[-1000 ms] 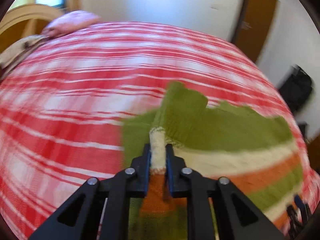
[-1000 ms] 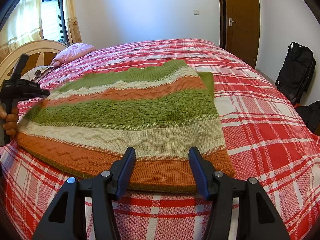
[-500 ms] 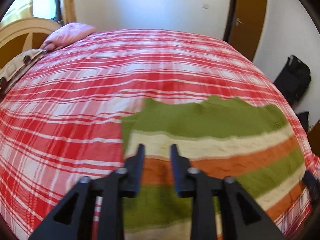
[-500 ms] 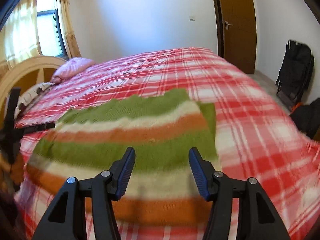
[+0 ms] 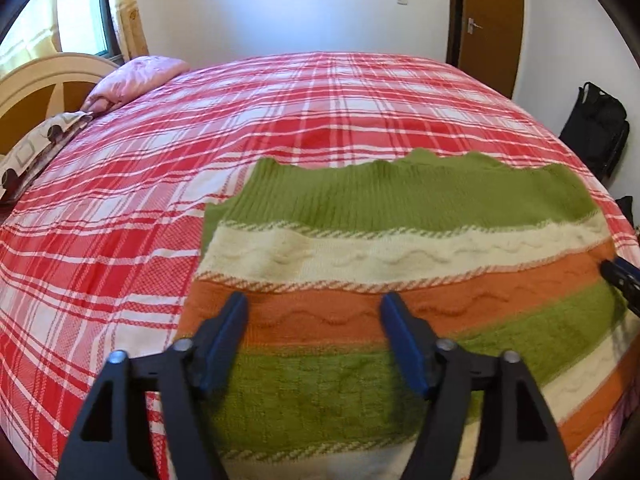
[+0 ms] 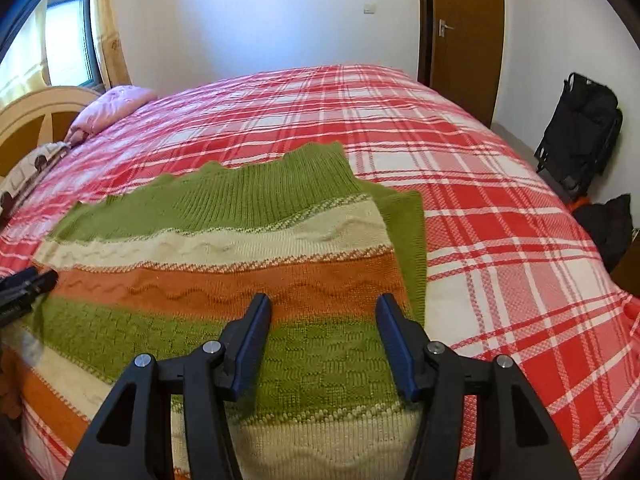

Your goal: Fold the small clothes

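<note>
A striped knitted sweater (image 5: 400, 264) is spread flat on the red plaid bedspread (image 5: 120, 208). Above it the left gripper (image 5: 314, 312) is seen with jaws opening, empty; the right gripper (image 6: 324, 312) is held apart, gripping nothing.

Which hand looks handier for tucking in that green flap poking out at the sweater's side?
Probably the right: its open claw hovers beside the green flap, while the opening left claw sits at the sweater's opposite edge.
</note>
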{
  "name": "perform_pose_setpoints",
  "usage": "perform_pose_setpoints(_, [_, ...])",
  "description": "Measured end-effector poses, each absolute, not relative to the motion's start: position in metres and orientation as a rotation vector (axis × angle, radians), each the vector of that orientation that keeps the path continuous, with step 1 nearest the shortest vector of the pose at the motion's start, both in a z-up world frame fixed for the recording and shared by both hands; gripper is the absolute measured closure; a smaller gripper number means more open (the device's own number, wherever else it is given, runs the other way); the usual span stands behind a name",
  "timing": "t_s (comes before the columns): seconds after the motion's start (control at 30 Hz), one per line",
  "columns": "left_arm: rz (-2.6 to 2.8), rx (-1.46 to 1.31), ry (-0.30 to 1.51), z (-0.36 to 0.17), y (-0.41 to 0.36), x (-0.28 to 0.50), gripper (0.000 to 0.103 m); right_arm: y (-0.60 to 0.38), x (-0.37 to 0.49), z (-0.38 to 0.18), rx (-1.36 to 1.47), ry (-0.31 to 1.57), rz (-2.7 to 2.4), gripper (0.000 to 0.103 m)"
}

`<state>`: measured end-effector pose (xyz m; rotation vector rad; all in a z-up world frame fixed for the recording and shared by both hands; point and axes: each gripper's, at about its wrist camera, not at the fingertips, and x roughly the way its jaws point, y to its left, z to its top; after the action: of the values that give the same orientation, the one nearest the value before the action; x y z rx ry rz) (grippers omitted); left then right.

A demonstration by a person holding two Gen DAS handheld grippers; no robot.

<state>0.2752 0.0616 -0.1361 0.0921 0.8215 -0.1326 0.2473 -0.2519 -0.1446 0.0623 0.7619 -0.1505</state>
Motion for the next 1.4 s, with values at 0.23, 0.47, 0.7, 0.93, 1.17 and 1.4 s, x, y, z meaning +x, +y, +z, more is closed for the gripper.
perform_pose_setpoints(0.23, [-0.129, 0.013, 0.794, -0.115, 0.099, 0.247, 0.007, -0.251, 0.237, -0.14, 0.076, 0.721, -0.158, 0.047])
perform_pose_setpoints(0.47, [-0.089, -0.283, 0.856, -0.123, 0.171, 0.245, 0.0, -0.24, 0.236, -0.139, 0.011, 0.721, -0.209, 0.046])
perform_pose_setpoints(0.7, [-0.156, -0.29, 0.962, -0.144, 0.152, 0.282, 0.0, -0.245, 0.236, -0.141, 0.037, 0.726, -0.197, 0.046])
perform_pose_setpoints(0.93, [-0.144, -0.159, 0.984, -0.144, 0.108, 0.284, 0.007, -0.247, 0.236, -0.142, 0.041, 0.726, -0.194, 0.046])
perform_pose_setpoints(1.17, [-0.122, -0.153, 0.966, -0.141, 0.106, 0.282, 0.015, -0.245, 0.236, -0.142, 0.043, 0.725, -0.193, 0.046])
perform_pose_setpoints(1.4, [-0.127, -0.157, 0.96, -0.14, 0.103, 0.284, 0.023, -0.221, 0.219, -0.123, -0.057, 0.625, -0.296, 0.055])
